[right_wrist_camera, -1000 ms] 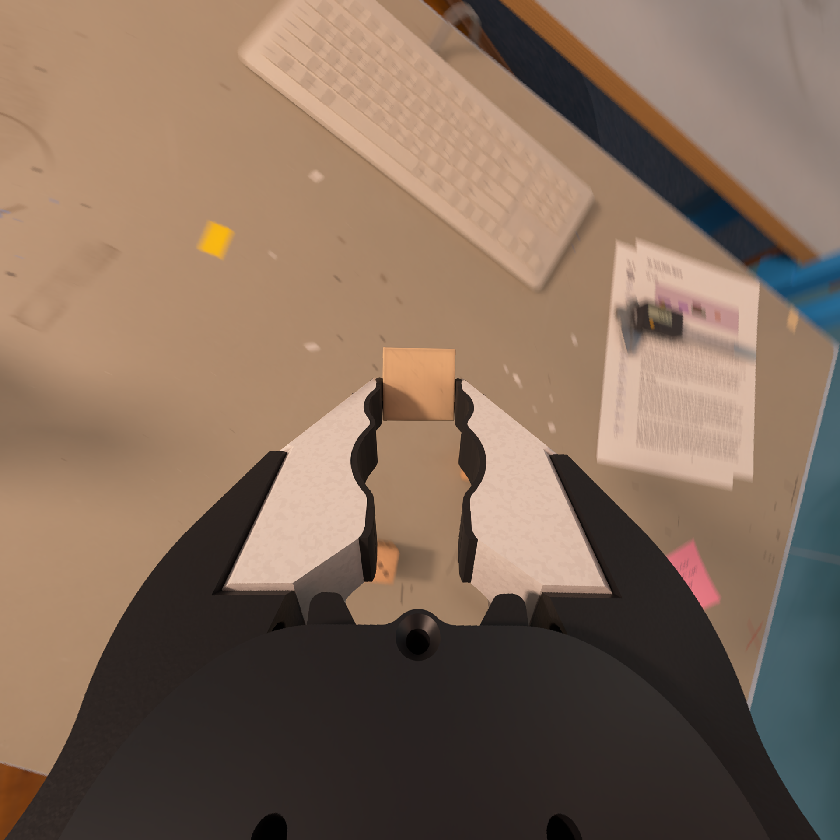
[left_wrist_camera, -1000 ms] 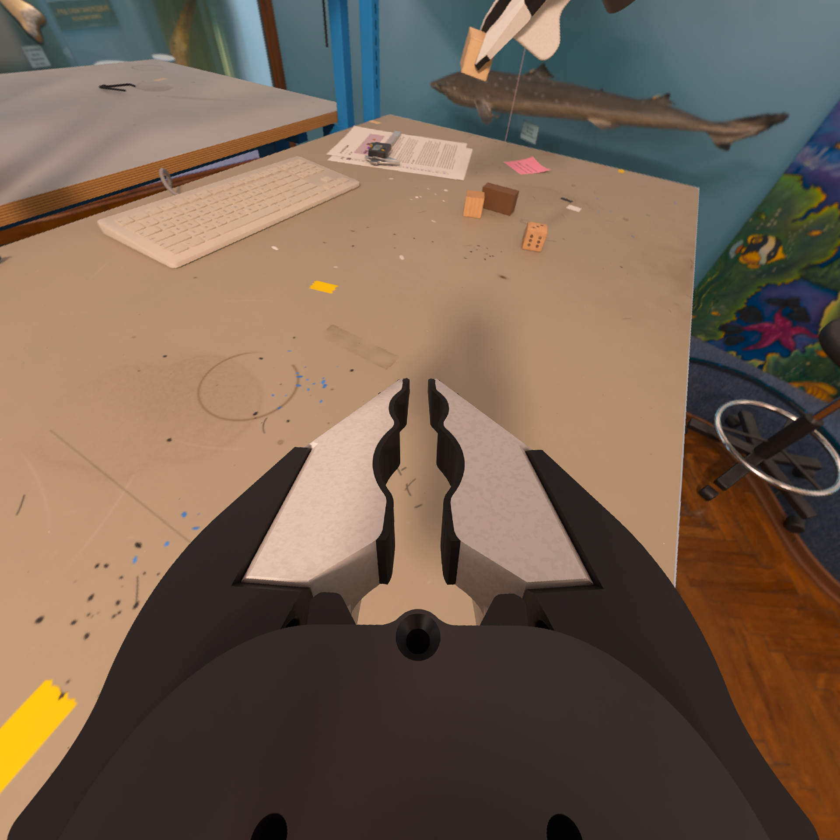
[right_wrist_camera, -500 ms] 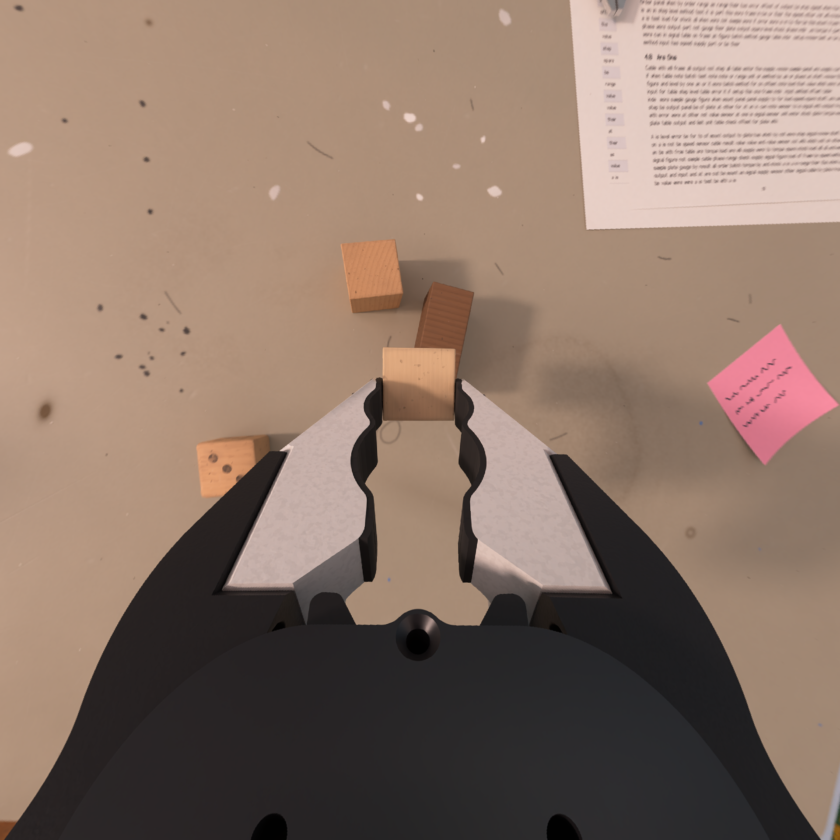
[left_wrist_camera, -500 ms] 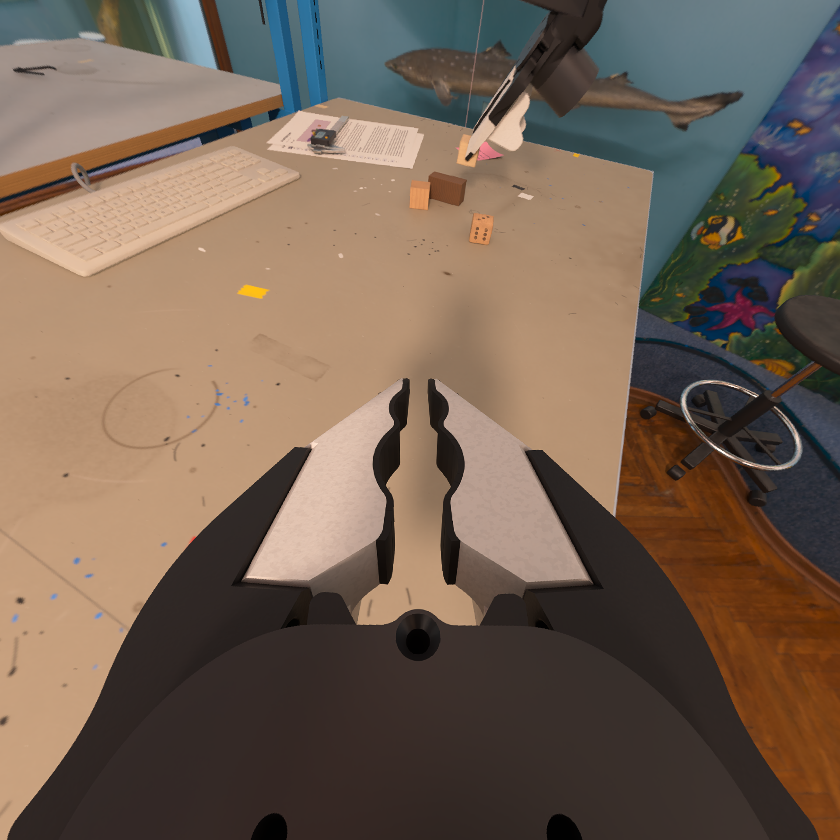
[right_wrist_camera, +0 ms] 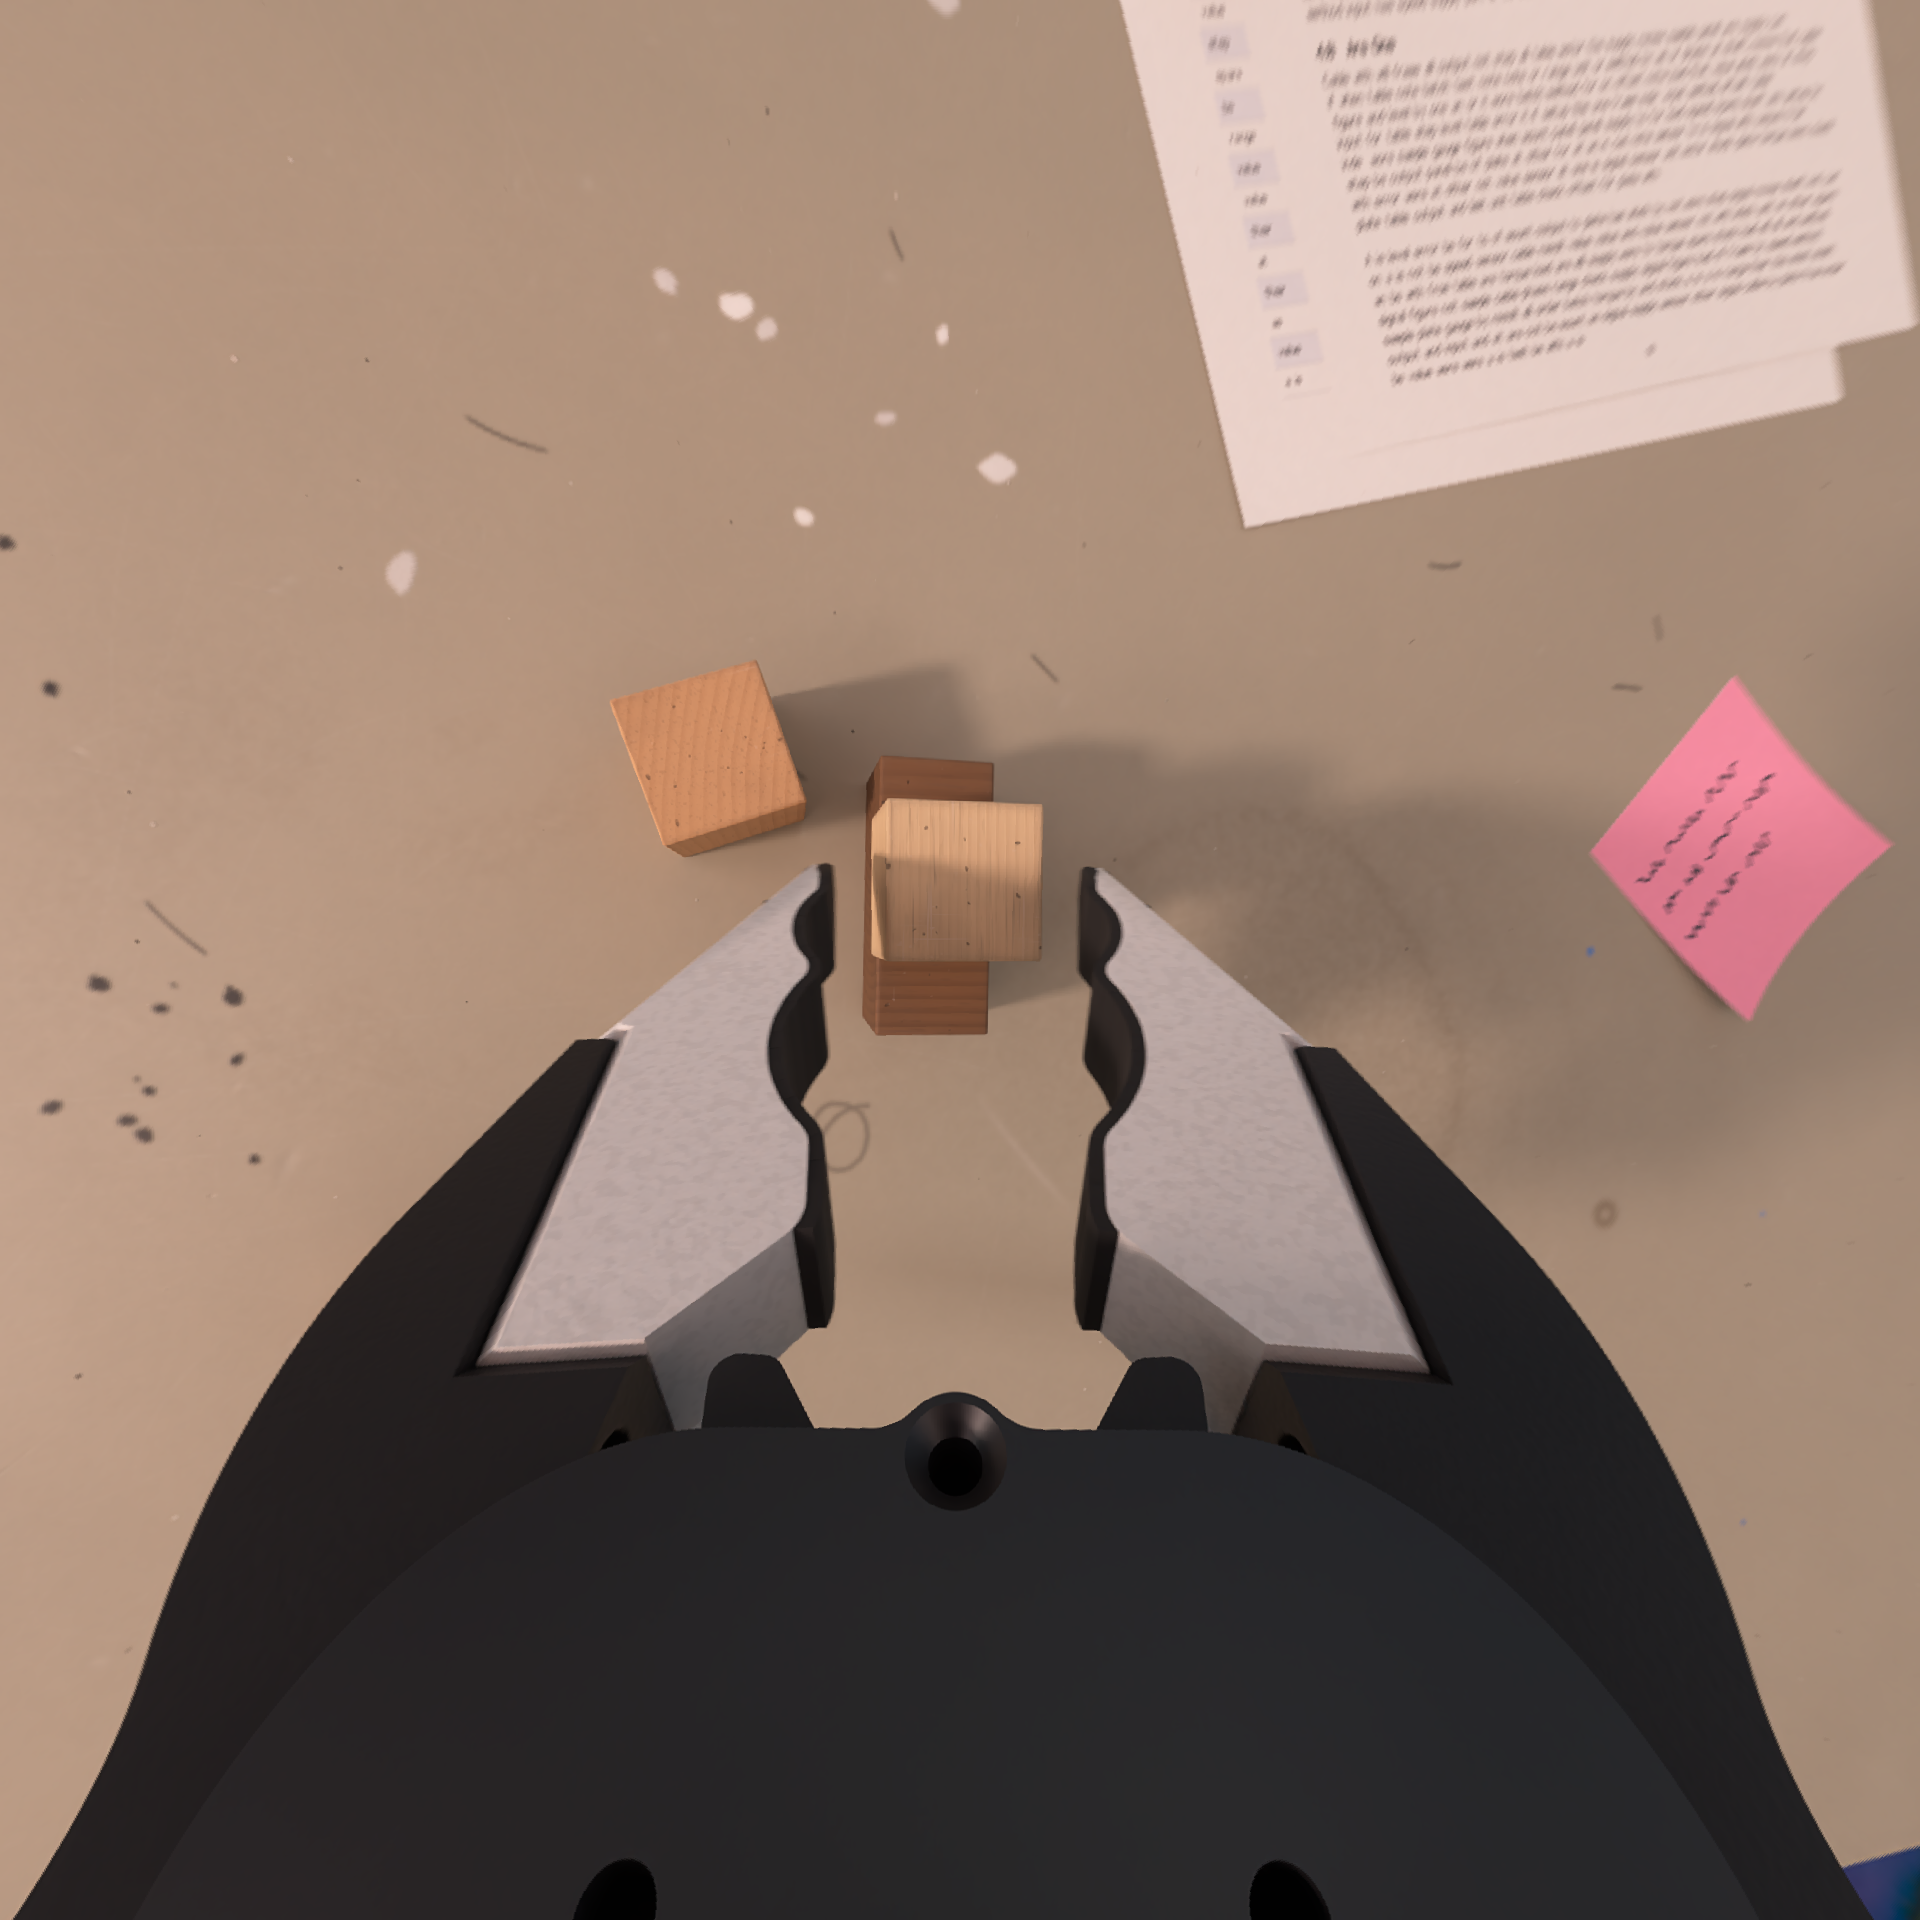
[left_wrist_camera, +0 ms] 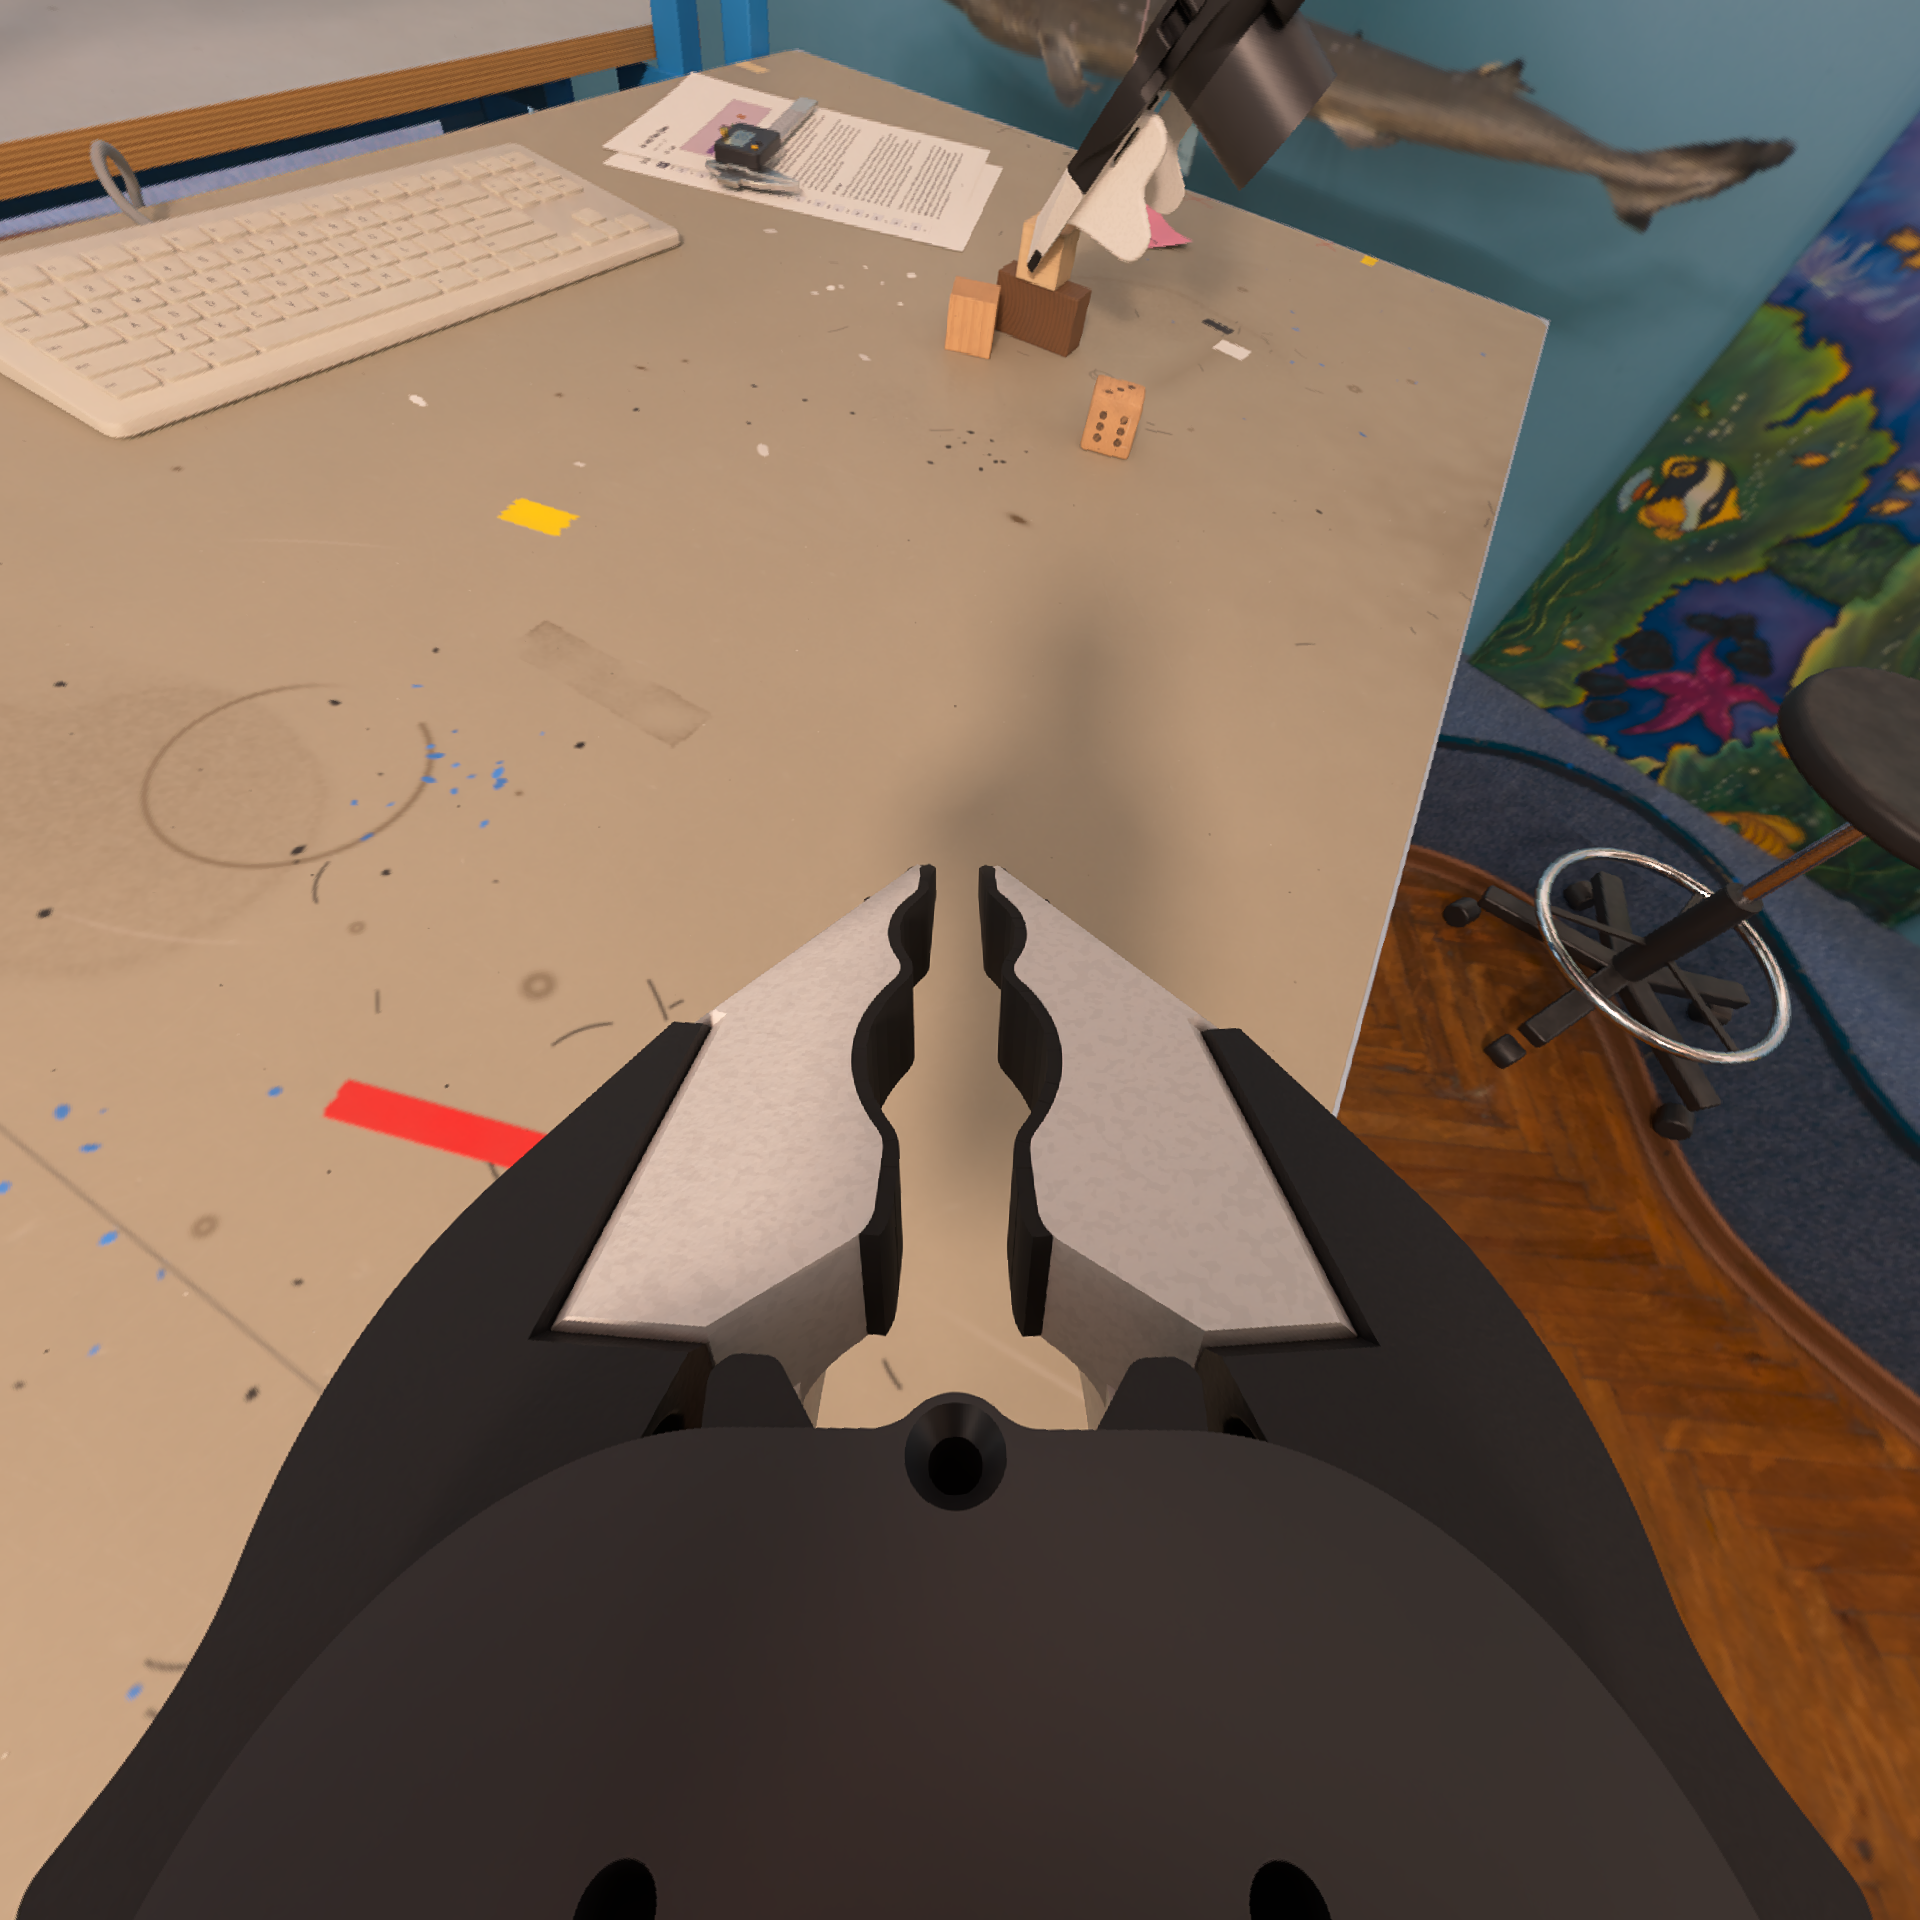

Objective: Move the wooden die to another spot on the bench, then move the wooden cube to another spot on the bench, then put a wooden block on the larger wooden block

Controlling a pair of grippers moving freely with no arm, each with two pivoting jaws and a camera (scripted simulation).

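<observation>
With fingers spread wide, right claw (right_wrist_camera: 956,883) released, hovering straight above pale block (right_wrist_camera: 958,881), touching neither side. Pale block resting on dark block (right_wrist_camera: 925,995), overhanging one edge. Cube (right_wrist_camera: 707,756) just beside dark block on table (right_wrist_camera: 312,312). Die (left_wrist_camera: 1112,418) near, apart. Left claw (left_wrist_camera: 957,883) nearly clenched, grasping nothing, well back.

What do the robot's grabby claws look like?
Both look alike. The left gripper and right gripper each have a smooth, rounded black body with a small round hole, plus two speckled silver-grey fingers edged with wavy black pads. No cables or markings show.
</observation>
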